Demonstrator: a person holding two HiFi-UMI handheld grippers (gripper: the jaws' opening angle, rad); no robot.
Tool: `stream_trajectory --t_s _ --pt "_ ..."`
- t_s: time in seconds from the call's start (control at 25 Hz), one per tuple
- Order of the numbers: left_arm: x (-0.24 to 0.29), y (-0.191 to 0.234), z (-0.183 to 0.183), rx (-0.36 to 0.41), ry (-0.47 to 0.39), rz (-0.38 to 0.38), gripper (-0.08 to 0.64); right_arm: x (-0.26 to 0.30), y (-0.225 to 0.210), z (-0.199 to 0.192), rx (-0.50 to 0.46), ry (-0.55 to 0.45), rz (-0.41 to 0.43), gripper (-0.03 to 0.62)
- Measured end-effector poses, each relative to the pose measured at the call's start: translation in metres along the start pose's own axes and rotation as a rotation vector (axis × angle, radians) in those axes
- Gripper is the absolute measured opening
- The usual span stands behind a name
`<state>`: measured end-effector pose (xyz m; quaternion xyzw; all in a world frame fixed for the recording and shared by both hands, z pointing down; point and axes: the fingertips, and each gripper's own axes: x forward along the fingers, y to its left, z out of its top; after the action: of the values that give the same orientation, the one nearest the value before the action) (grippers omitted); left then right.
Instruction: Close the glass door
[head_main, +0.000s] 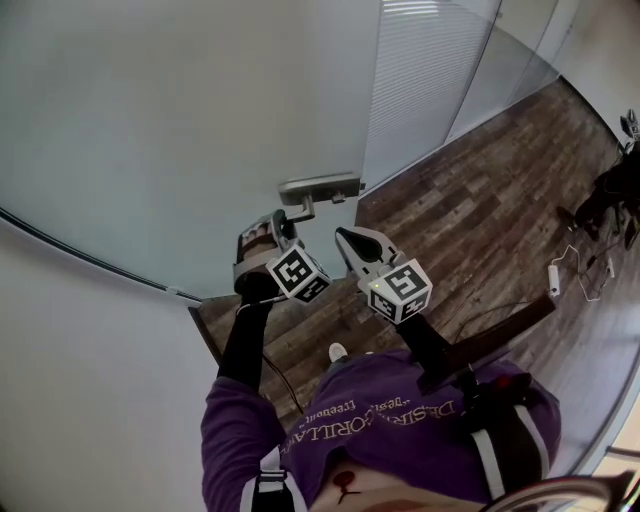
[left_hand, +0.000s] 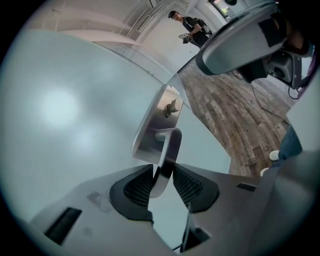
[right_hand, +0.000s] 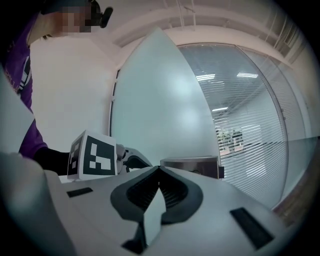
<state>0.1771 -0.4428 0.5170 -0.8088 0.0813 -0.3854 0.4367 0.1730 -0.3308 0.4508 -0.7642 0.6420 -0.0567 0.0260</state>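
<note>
The frosted glass door (head_main: 150, 130) fills the upper left of the head view, with its metal lock plate (head_main: 320, 187) at the door's edge. My left gripper (head_main: 290, 218) reaches up to that plate. In the left gripper view the curved metal lever handle (left_hand: 169, 150) runs down from the plate (left_hand: 152, 125) between the jaws, and the left gripper (left_hand: 162, 167) is shut on it at the fingertips. My right gripper (head_main: 345, 238) hovers just right of the left one, below the plate. Its tips meet (right_hand: 159, 168) with nothing between them, and the door (right_hand: 160, 100) lies ahead of it.
Wood-plank floor (head_main: 470, 210) lies past the door's edge. A glass wall with blinds (head_main: 420, 70) runs along the back. Cables and a white device (head_main: 553, 280) lie on the floor at right. A person (left_hand: 192, 27) stands far off. A white wall (head_main: 80, 380) is at left.
</note>
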Motion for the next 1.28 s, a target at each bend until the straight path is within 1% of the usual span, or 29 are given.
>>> stream_trajectory --t_s 0.12,0.28,0.52,0.72,0.84,0.96,1.16,1.28 --pt "0.012 0.003 -0.001 0.000 -0.012 -0.006 0.124 0.007 -0.003 -0.003 -0.004 0.003 -0.026 -0.009" --pt "0.021 0.016 0.003 0.016 -0.015 0.011 0.123 0.009 -0.011 -0.002 -0.008 0.005 -0.058 -0.009" --pt "0.063 0.057 0.023 0.003 -0.002 0.003 0.123 0.039 -0.057 0.015 0.012 0.019 -0.085 -0.009" --pt "0.069 0.064 0.023 -0.005 0.016 0.019 0.123 0.050 -0.065 0.021 0.008 0.005 -0.054 -0.009" --pt "0.081 0.067 0.025 -0.020 0.020 0.005 0.123 0.064 -0.077 0.027 0.007 0.008 -0.030 -0.009" --pt "0.086 0.066 0.020 -0.037 0.034 0.000 0.123 0.074 -0.086 0.024 0.006 0.011 -0.007 -0.009" --pt "0.090 0.071 0.017 -0.049 0.045 0.038 0.121 0.085 -0.099 0.019 0.009 0.008 0.021 -0.009" --pt "0.093 0.072 0.015 -0.051 0.054 0.045 0.121 0.091 -0.104 0.019 0.008 -0.002 0.045 -0.009"
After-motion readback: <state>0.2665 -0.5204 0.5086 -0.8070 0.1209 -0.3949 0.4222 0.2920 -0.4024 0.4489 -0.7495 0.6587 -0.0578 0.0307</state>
